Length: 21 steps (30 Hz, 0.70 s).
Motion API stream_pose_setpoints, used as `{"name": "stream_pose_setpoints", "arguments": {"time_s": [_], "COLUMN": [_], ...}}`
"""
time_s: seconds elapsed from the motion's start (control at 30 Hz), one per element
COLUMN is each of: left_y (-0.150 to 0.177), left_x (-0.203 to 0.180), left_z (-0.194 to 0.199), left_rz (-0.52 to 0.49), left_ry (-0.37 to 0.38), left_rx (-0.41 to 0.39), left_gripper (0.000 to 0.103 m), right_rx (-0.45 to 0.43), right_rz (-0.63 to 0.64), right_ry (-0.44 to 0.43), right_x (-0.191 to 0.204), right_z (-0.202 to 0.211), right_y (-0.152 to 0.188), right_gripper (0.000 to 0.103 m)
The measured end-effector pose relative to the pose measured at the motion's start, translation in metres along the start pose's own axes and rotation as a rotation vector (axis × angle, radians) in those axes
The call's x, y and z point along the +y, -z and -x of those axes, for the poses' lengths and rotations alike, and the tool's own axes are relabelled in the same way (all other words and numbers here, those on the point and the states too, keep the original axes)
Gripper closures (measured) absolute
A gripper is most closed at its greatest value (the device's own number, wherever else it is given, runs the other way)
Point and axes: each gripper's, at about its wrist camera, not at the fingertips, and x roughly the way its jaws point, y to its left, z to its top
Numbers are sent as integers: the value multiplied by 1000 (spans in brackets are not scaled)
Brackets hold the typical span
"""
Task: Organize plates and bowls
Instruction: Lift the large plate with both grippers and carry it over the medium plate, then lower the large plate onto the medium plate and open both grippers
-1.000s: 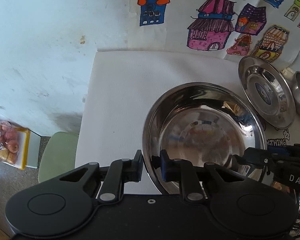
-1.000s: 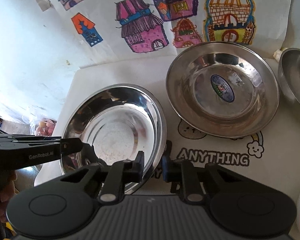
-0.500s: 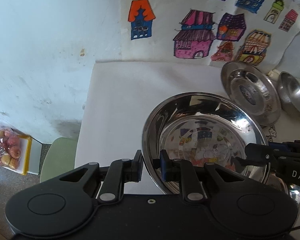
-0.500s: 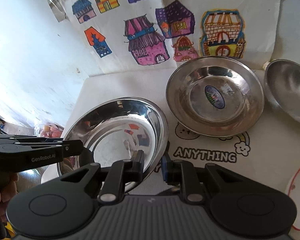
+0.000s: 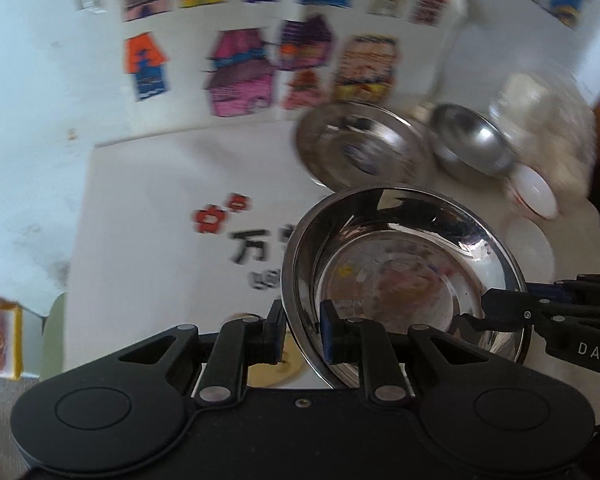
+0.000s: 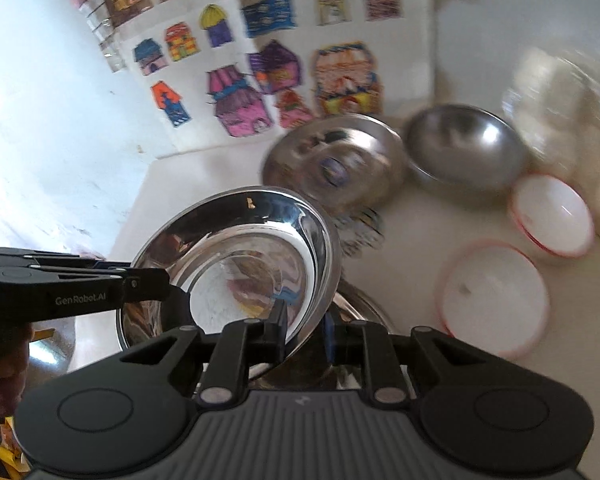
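Both grippers have hold of the same steel plate [image 5: 400, 280], and it hangs tilted above the white table [image 5: 148, 208], clear of the cloth. The left gripper [image 5: 302, 332] pinches the rim on the plate's left edge, one finger outside and the blue-padded one inside; the right gripper [image 6: 306, 332] pinches the opposite rim the same way. Taking that plate as the mark: just beyond it sits a second steel plate [image 6: 332, 164] with a sticker in its middle, beyond and to the right a deeper steel bowl [image 6: 464, 152], and off to the right two white red-rimmed bowls [image 6: 496, 300], one nearer, one farther. I'd judge the held plate light and perfectly stiff, so it won't sag between the two grips, but polished metal like that is slick, and a thin rolled rim gives the pads little to bite. The rim is the only sensible hold; two opposed points keep it from swinging. It won't break if dropped, though it would clatter and skid.
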Motion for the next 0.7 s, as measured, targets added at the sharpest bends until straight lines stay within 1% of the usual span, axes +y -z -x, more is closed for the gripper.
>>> {"name": "stream_pose_setpoints", "arguments": {"time_s": [0.17, 0.37, 0.47, 0.5, 0.7], "left_y": [14, 24, 25, 26, 26], "left_x": [-27, -42, -45, -45, -49], "left_z": [-3, -8, -9, -9, -13], "left_rz": [-88, -129, -146, -149, -183], "left_ry": [18, 14, 2, -2, -24], "left_rx": [15, 41, 52, 55, 78], "left_gripper": [84, 82, 81, 81, 80], "right_rx": [15, 30, 41, 14, 54], "right_rz": [-28, -30, -19, 23, 65], "right_ry": [37, 64, 70, 98, 113], "right_x": [-19, -27, -26, -26, -22], "right_z": [15, 19, 17, 15, 6], "right_y": [24, 41, 45, 45, 50], "right_gripper": [81, 81, 81, 81, 78]}}
